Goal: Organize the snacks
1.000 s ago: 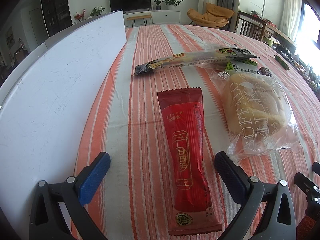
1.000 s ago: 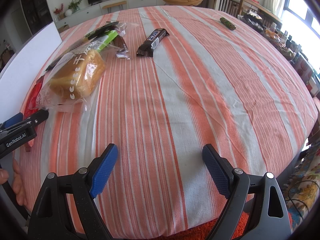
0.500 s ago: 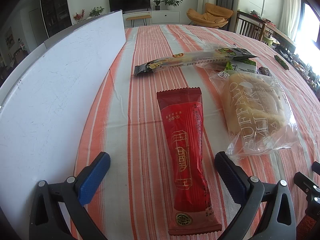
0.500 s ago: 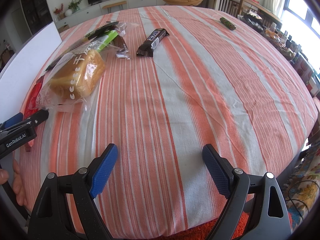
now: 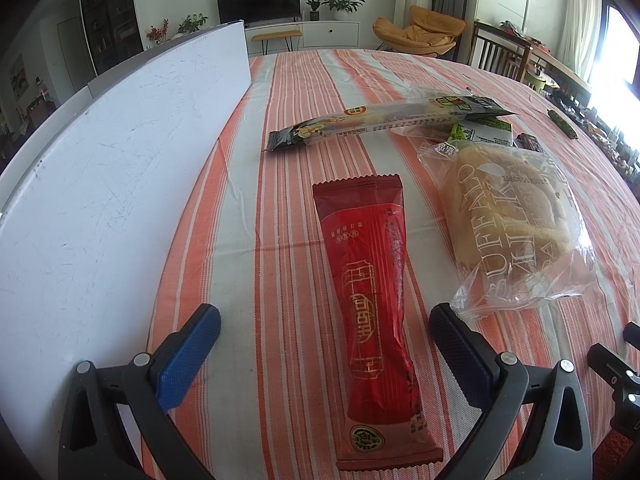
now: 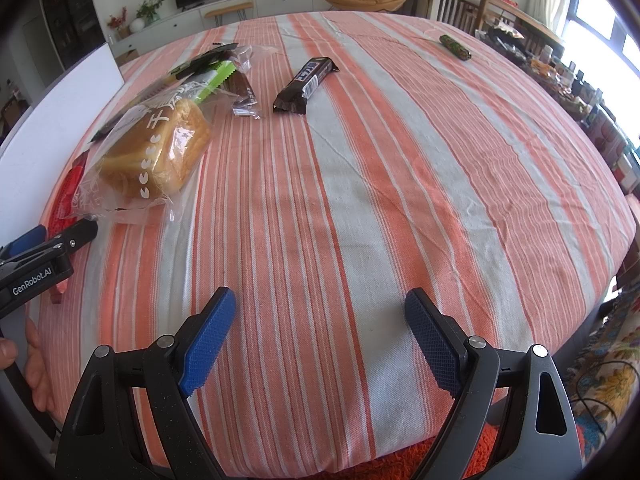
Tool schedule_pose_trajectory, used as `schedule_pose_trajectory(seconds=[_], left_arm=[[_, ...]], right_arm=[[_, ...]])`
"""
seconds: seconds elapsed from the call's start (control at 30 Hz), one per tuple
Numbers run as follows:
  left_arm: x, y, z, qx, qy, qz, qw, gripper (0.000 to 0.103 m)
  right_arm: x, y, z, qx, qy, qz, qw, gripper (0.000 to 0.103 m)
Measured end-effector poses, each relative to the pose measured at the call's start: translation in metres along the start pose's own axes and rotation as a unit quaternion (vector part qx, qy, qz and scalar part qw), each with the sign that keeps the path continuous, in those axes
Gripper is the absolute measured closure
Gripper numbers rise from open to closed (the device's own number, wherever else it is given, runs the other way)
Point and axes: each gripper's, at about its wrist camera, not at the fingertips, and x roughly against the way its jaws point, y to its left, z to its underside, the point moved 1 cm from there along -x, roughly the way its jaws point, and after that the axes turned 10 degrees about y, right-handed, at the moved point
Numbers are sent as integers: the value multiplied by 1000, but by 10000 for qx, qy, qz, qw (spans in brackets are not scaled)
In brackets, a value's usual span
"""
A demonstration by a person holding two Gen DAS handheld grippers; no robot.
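Note:
A long red snack packet (image 5: 372,276) lies on the striped tablecloth, its near end between the fingers of my open left gripper (image 5: 324,344). A bagged bread loaf (image 5: 508,220) lies to its right; it also shows in the right wrist view (image 6: 156,156). A long clear-and-black snack pack (image 5: 384,120) lies beyond, over a green packet (image 5: 484,132). A dark chocolate bar (image 6: 308,84) and a small green roll (image 6: 454,46) lie farther out. My right gripper (image 6: 320,328) is open and empty over bare cloth near the table's front edge.
A large white board (image 5: 100,184) lies along the left side of the table. The left gripper's body (image 6: 40,264) shows at the left of the right wrist view. Chairs and a cluttered side table stand at the right.

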Motion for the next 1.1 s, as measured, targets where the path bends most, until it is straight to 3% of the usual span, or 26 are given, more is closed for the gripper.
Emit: schedule_pose_trajectory(seconds=[1.1], left_arm=[[0,-1,0,-8,-5,3,10000,0]], right_arm=[[0,0,0,0,-2,1,10000,14]])
